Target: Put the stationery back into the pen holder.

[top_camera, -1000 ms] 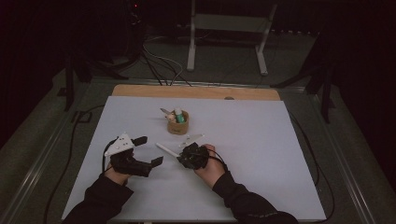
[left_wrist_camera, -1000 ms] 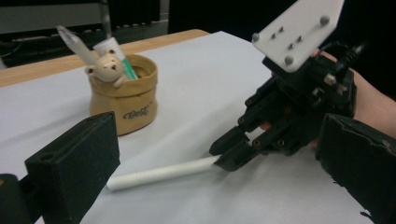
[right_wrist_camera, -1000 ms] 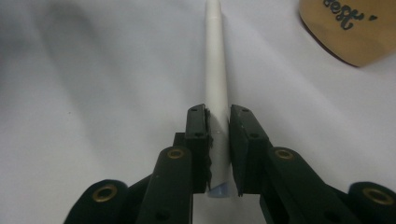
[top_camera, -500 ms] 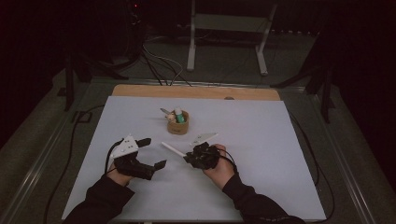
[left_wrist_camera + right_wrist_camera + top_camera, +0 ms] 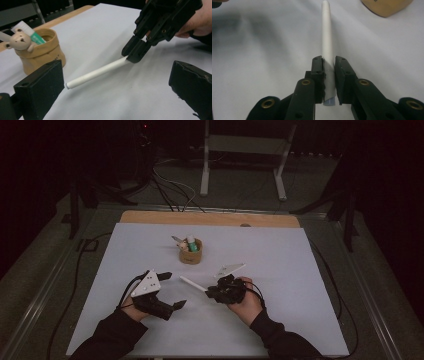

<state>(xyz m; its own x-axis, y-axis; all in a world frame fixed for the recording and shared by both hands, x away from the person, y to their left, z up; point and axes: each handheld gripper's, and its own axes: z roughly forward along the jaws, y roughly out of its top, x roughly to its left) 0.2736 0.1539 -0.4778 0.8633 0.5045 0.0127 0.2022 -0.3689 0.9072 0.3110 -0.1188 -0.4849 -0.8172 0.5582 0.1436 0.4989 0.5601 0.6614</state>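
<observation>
My right gripper (image 5: 212, 293) is shut on one end of a white stick (image 5: 192, 283). The stick juts out to the left, low over the white table sheet (image 5: 300, 270). In the right gripper view both pads clamp the stick (image 5: 326, 32) near its bottom end, and the right gripper (image 5: 328, 72) points along it. My left gripper (image 5: 174, 290) stands open at the front left, with nothing between its jaws. In the left gripper view the stick's (image 5: 97, 72) free end lies between and ahead of the wide-open left gripper (image 5: 115, 87), with the right gripper (image 5: 132, 53) beyond.
A small brown cup (image 5: 191, 254) stands mid-table behind the grippers, holding a green-and-white tube (image 5: 30, 31) and a bear-headed stick (image 5: 21, 40). A wooden strip (image 5: 210, 218) edges the table's far side. Cables and a metal stand (image 5: 242, 150) lie on the dark floor beyond.
My right hand has carried the white stick to the right, away from the left gripper. The left hand has stayed almost in place.
</observation>
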